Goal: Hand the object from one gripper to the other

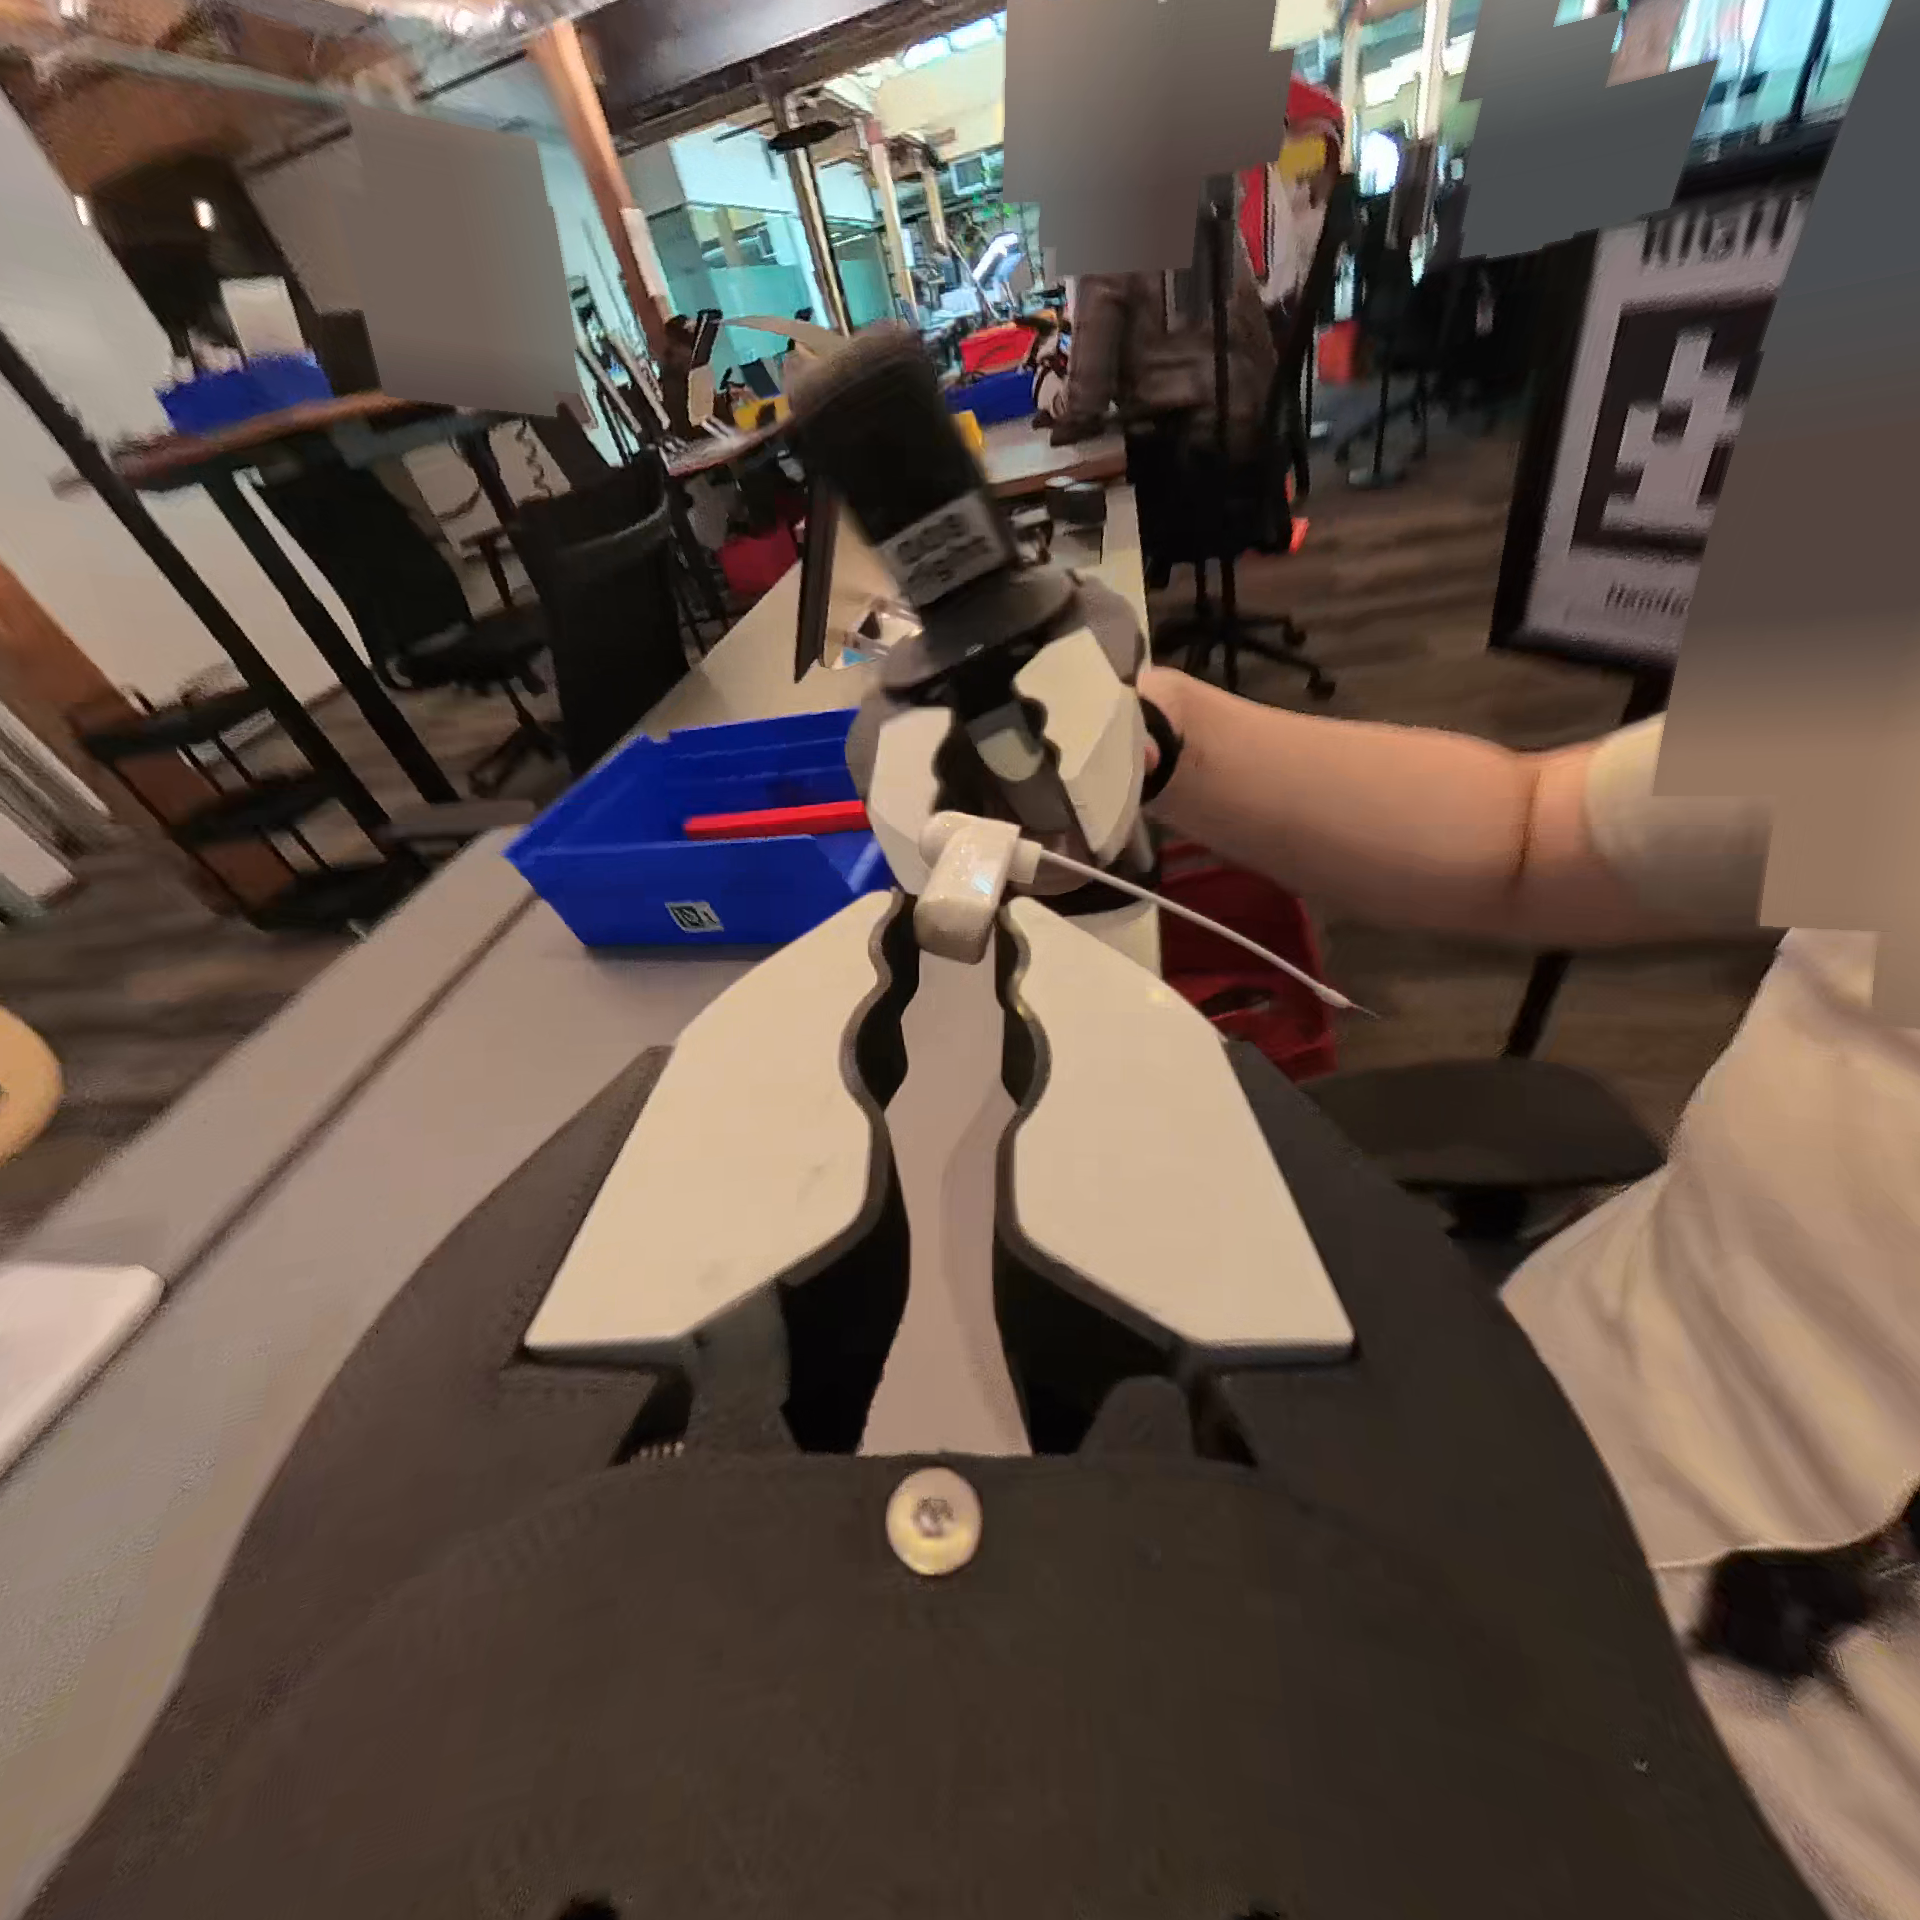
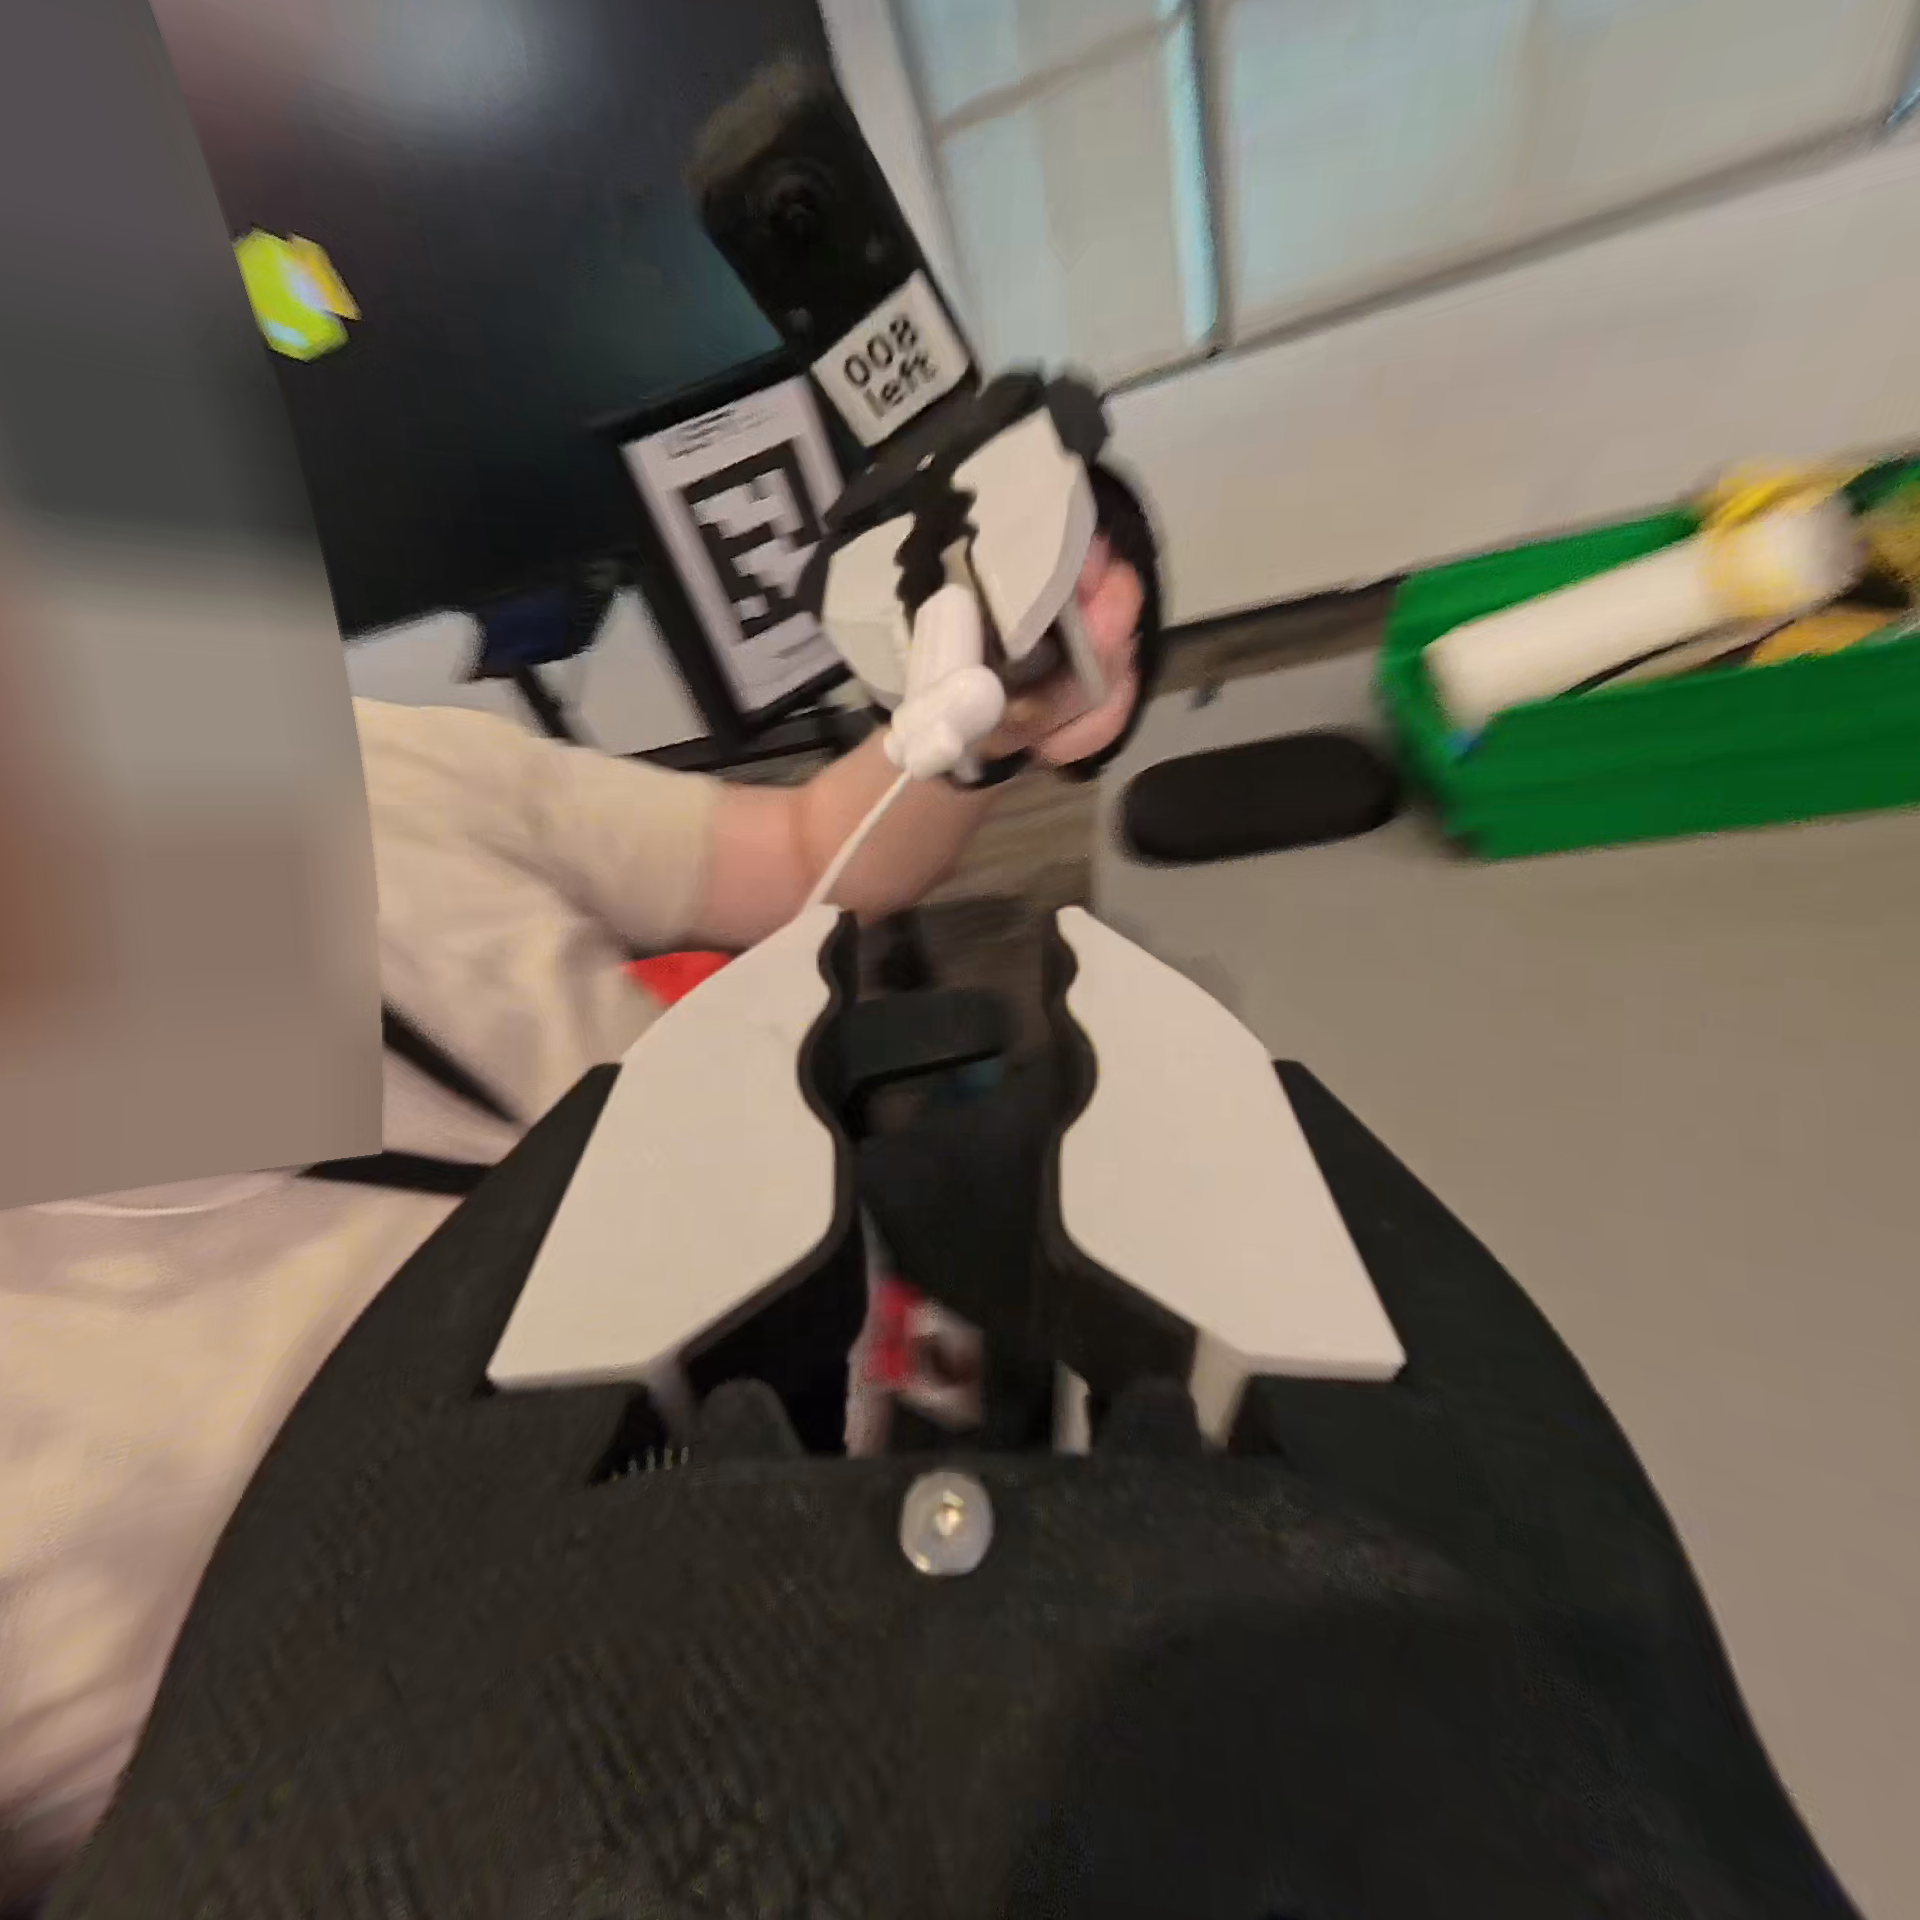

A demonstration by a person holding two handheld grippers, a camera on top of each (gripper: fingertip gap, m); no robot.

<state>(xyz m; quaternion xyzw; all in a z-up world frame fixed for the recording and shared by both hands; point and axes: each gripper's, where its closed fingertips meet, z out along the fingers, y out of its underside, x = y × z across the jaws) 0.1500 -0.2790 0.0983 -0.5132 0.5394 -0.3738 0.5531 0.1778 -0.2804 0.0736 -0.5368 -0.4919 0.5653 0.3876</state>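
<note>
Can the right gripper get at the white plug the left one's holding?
Probably yes. The right gripper is open and faces the plug, which sticks out of the left gripper; nothing lies between.

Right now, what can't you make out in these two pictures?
1. Cable end: in the right wrist view, the white adapter's cable disappears behind a finger of the right gripper.
2. Green bin contents: right wrist view, smeared by motion blur.
3. Blue bin interior: left wrist view, partly hidden by its own wall and the right gripper.
</note>
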